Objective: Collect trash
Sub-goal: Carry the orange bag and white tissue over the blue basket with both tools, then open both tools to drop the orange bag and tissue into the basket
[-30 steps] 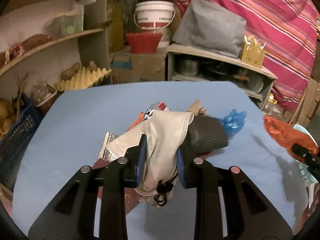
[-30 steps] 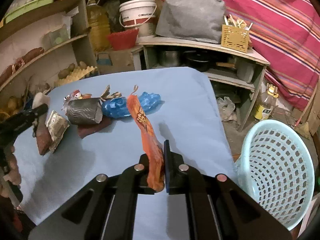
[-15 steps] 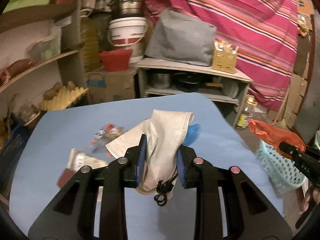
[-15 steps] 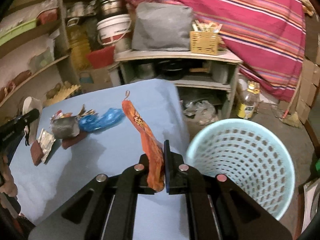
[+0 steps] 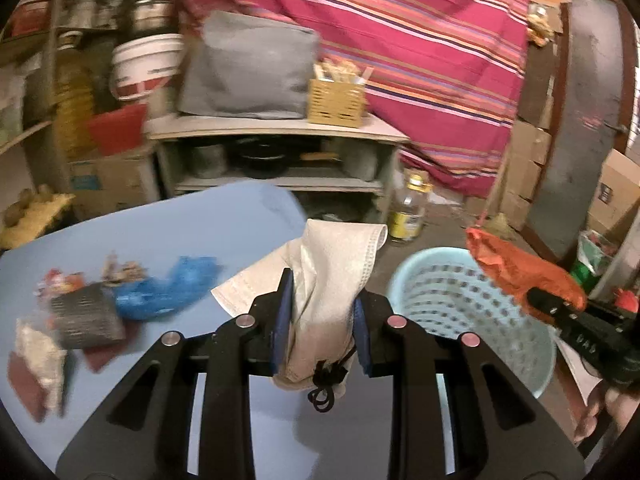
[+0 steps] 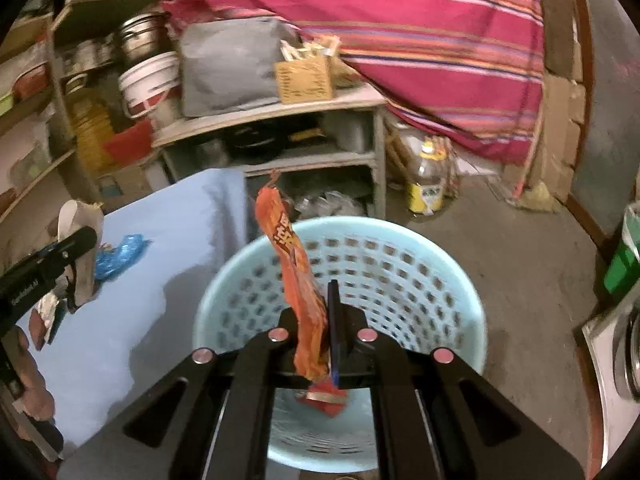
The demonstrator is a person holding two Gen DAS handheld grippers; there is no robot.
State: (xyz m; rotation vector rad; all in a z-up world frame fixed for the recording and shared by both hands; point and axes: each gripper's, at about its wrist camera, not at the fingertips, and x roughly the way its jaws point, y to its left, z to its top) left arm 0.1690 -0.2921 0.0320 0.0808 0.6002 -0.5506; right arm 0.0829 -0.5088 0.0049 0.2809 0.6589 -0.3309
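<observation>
My left gripper (image 5: 320, 316) is shut on a whitish face mask (image 5: 332, 264), held above the right part of the blue table (image 5: 160, 232). My right gripper (image 6: 316, 320) is shut on an orange snack wrapper (image 6: 292, 264) and holds it over the light blue perforated basket (image 6: 400, 264). The basket also shows in the left wrist view (image 5: 440, 280), with the wrapper (image 5: 516, 264) over its right side. A red wrapper (image 6: 326, 398) lies in the basket's bottom. More trash lies on the table: a blue plastic piece (image 5: 168, 288), a dark foil packet (image 5: 86, 316) and small wrappers (image 5: 36, 348).
A grey shelf unit (image 5: 280, 148) with pots, a grey bag and a yellow holder stands behind the table. A yellow-capped bottle (image 6: 426, 184) stands on the floor beyond the basket. Striped red cloth hangs at the back. Shelves with buckets stand at the left.
Both grippers have swung right, away from the trash pile. The right gripper with the orange wrapper now sits over the basket; the left one with the mask has come near the table's right edge.
</observation>
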